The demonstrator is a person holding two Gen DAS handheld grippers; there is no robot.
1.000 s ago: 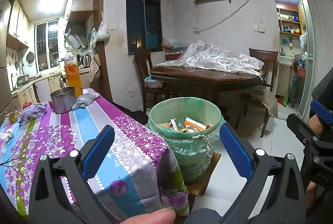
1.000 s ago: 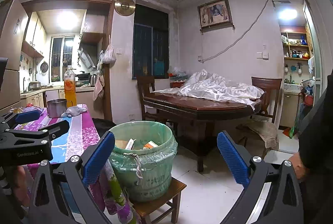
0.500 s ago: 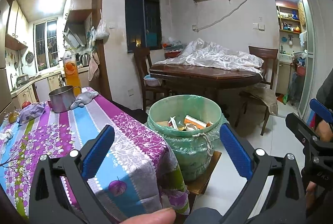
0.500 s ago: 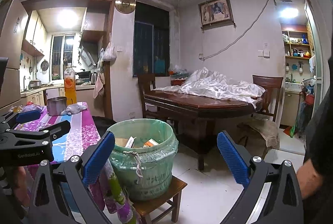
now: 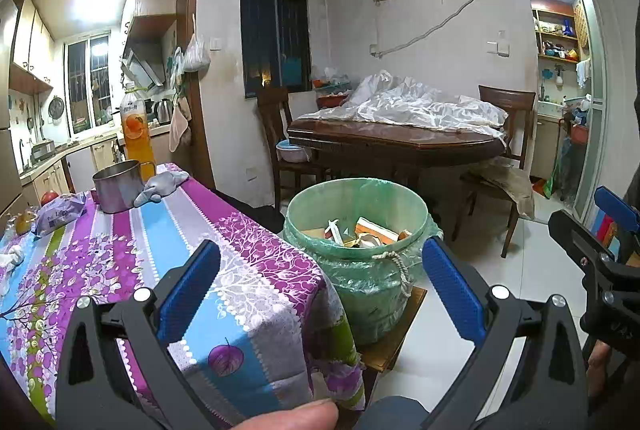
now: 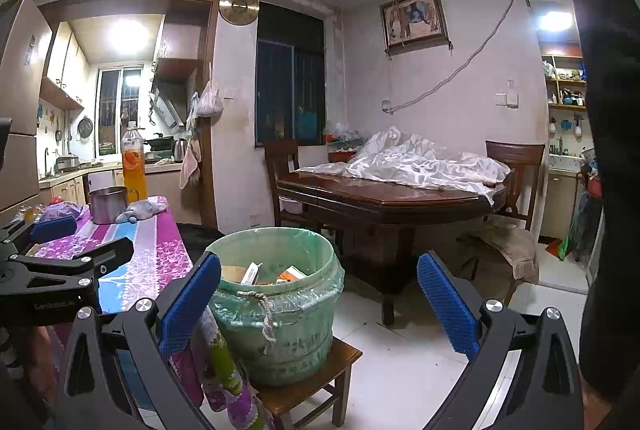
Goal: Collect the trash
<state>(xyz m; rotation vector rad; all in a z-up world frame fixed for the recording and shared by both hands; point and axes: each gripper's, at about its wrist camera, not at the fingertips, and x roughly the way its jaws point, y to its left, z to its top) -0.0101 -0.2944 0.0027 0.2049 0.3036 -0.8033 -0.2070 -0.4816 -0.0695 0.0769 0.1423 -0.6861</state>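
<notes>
Holding both grippers wide open and empty, barely moved from a second ago: my left gripper (image 5: 320, 294) hovers over the tablecloth's (image 5: 120, 262) corner, my right gripper (image 6: 318, 304) alongside. Dead ahead of both, the lined trash bucket (image 5: 360, 270) sits on its stool (image 6: 320, 386), already holding scraps; nothing new grabbed yet.

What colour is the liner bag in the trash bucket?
Translucent green liner bag, clearest in the right wrist view.

Green-lined bin (image 6: 276, 306) of trash sits on stool (image 6: 308, 386)
</notes>
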